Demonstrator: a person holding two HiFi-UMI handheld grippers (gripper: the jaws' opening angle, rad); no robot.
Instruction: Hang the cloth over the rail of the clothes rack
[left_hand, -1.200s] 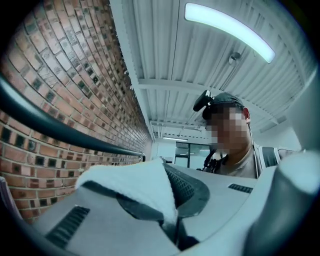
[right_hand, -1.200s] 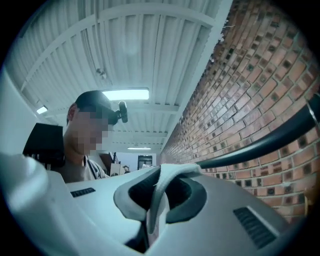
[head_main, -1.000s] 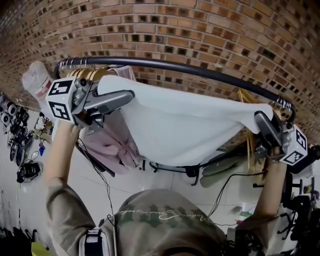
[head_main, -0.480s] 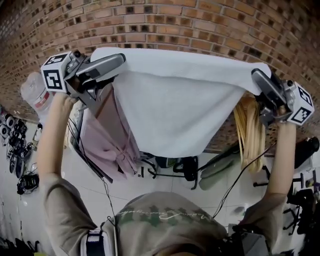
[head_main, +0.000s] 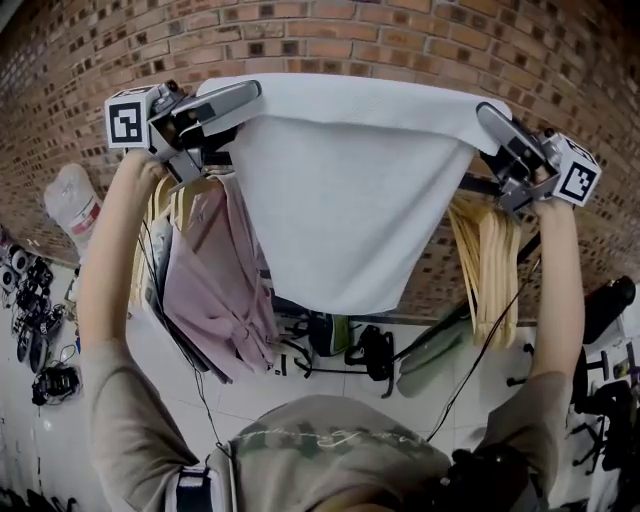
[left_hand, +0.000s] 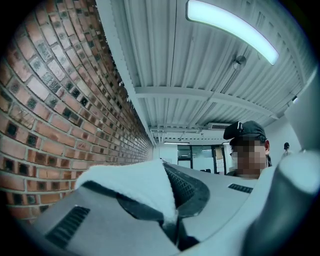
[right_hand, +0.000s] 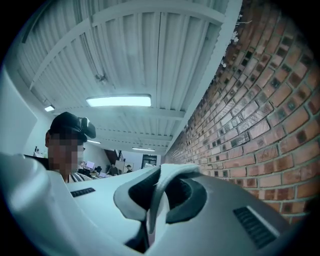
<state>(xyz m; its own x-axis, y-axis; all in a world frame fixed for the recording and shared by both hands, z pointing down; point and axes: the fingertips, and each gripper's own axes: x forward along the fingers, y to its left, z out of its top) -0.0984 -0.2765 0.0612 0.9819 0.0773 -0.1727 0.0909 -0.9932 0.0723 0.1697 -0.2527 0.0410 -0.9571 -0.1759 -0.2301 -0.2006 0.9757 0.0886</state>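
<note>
A white cloth (head_main: 345, 190) hangs stretched between my two grippers, high in front of the brick wall. My left gripper (head_main: 243, 98) is shut on the cloth's top left corner, and my right gripper (head_main: 489, 114) is shut on its top right corner. The cloth covers most of the black rail; only a short dark piece of rail (head_main: 478, 185) shows under the right gripper. In the left gripper view a fold of cloth (left_hand: 135, 182) is pinched in the left gripper (left_hand: 167, 202). The right gripper view shows the cloth's edge (right_hand: 167, 175) clamped in the right gripper (right_hand: 152, 210).
A pink garment (head_main: 215, 290) hangs on the rack at left, just beside the cloth. Several wooden hangers (head_main: 490, 260) hang at right under my right gripper. The brick wall (head_main: 400, 40) is close behind. A white bag (head_main: 72, 200), cables and gear stand on the floor at left.
Both grippers have lifted the cloth upward and toward the wall. The black rail, in plain sight above the cloth a second ago, is now almost hidden behind it.
</note>
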